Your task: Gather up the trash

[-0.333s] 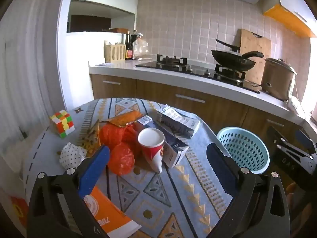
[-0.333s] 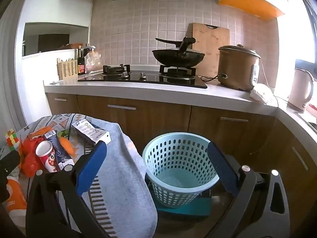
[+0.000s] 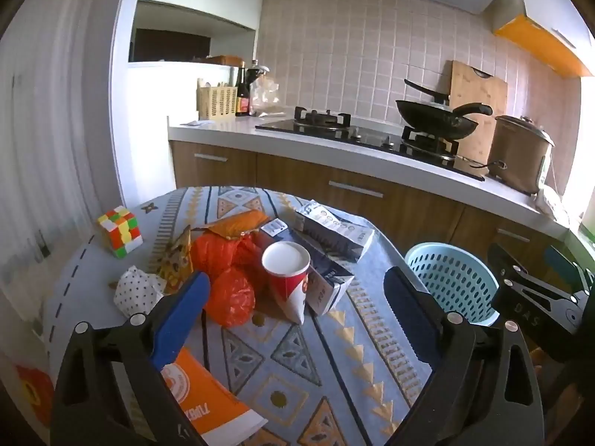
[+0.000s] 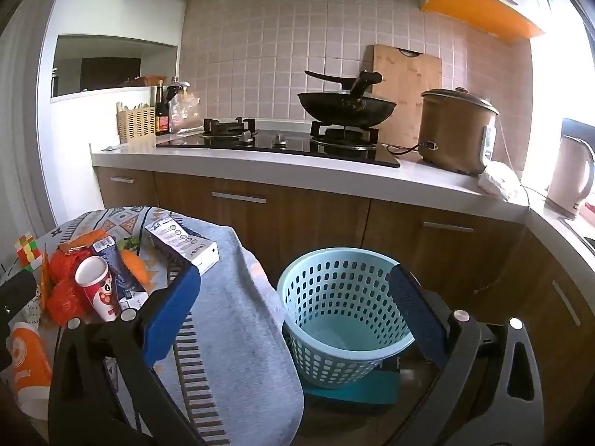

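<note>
Left claw (image 3: 293,293) spread wide and gripping nothing, poised above a patterned surface (image 3: 297,364) heaped with trash. Directly ahead between the blue fingers (image 3: 182,312): a red-and-white paper cup (image 3: 288,278) lying tipped, mouth toward the camera, touching a crumpled orange plastic bag (image 3: 227,282) on one side and a dark blue carton (image 3: 327,282) on the other. Behind these, a white-and-grey carton (image 3: 334,230) on its side and an orange wrapper (image 3: 241,221). Off to the left, a polka-dot paper wad (image 3: 137,291), with a colour cube (image 3: 119,231) well apart near the edge. At the near edge, an orange-and-white packet (image 3: 208,397) under the left finger.

Right claw (image 4: 293,308) likewise released and bare, held beside the surface and facing a pale blue perforated basket (image 4: 342,312) standing on the floor before wooden cabinets (image 4: 297,219); same trash pile seen at far left of that view.
</note>
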`<action>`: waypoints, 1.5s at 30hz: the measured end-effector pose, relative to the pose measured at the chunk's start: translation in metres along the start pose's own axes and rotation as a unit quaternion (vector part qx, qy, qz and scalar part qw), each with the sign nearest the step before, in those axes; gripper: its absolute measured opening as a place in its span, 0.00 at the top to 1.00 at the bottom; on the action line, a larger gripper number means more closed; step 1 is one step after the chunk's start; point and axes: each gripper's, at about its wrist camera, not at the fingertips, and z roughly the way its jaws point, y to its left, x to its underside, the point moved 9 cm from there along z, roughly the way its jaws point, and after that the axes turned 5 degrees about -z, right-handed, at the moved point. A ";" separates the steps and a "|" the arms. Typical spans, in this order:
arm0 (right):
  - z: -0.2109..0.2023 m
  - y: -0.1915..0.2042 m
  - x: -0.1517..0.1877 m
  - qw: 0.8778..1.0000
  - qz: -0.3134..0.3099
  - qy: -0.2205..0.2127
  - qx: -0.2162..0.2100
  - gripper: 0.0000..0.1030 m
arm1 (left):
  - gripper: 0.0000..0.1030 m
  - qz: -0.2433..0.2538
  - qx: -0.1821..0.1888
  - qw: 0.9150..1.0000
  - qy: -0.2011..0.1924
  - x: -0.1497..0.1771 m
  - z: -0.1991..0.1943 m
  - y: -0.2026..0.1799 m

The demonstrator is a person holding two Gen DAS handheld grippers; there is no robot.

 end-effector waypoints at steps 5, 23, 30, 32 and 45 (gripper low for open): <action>0.003 0.004 0.001 1.000 -0.013 0.005 -0.002 0.06 | 0.11 -0.001 -0.001 1.000 -0.001 0.000 -0.003 0.002; -0.003 0.002 -0.001 1.000 -0.009 -0.008 0.007 0.06 | 0.10 -0.008 -0.015 1.000 0.001 0.005 0.001 0.011; -0.006 0.007 -0.001 1.000 -0.013 -0.012 0.007 0.06 | 0.10 -0.005 -0.022 1.000 -0.007 0.003 -0.003 0.013; -0.007 0.007 -0.001 1.000 -0.013 -0.013 0.006 0.06 | 0.10 -0.005 -0.022 1.000 -0.008 0.003 -0.003 0.013; -0.002 0.007 0.003 1.000 -0.008 -0.002 0.002 0.06 | 0.10 -0.009 -0.017 1.000 -0.003 0.004 -0.003 0.014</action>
